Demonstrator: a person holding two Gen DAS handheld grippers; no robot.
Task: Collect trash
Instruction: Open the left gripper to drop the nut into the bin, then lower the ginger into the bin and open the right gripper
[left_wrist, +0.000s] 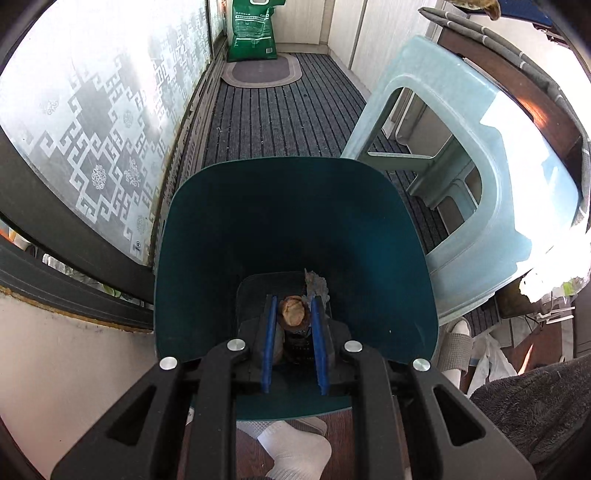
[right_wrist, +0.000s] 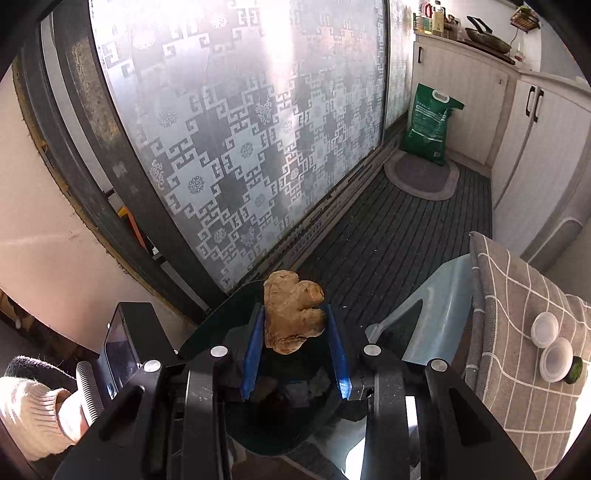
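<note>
Black linkage arms with silver rivets fill the bottom of both wrist views, and beneath them in the left view a white sock (left_wrist: 295, 454) stands on the floor. Between those arms the left tool (left_wrist: 293, 306) has its blue pads (left_wrist: 271, 321) drawn narrow onto a small round brown scrap (left_wrist: 293, 313), perhaps a nut shell, held inside the mouth of a dark teal waste bin (left_wrist: 258, 229). A grey crumpled bit (left_wrist: 317, 284) lies at the bin's bottom just beyond the right pad.

From the right wrist, the right tool (right_wrist: 293, 314) is closed at a middling width on a knobbly piece of ginger root (right_wrist: 293, 314), which sticks up past the fingertips and hangs above the same bin (right_wrist: 207, 325); more scraps show dimly in its depths. A hand in a cream knitted sleeve (right_wrist: 33, 413) shows at the lower left.

Beside the bin stands a pale blue plastic stool (left_wrist: 461, 155). At the right, a grey checked cloth (right_wrist: 517, 332) covers the tabletop and carries two white lids (right_wrist: 550, 343) and a small dark green thing.

Beyond lie the striped grey floor mat (left_wrist: 280, 122), a frosted patterned sliding door (right_wrist: 240, 129), an oval rug (right_wrist: 421, 177), and a green sack (right_wrist: 428, 125) leaning against white cabinets (right_wrist: 535, 155).
</note>
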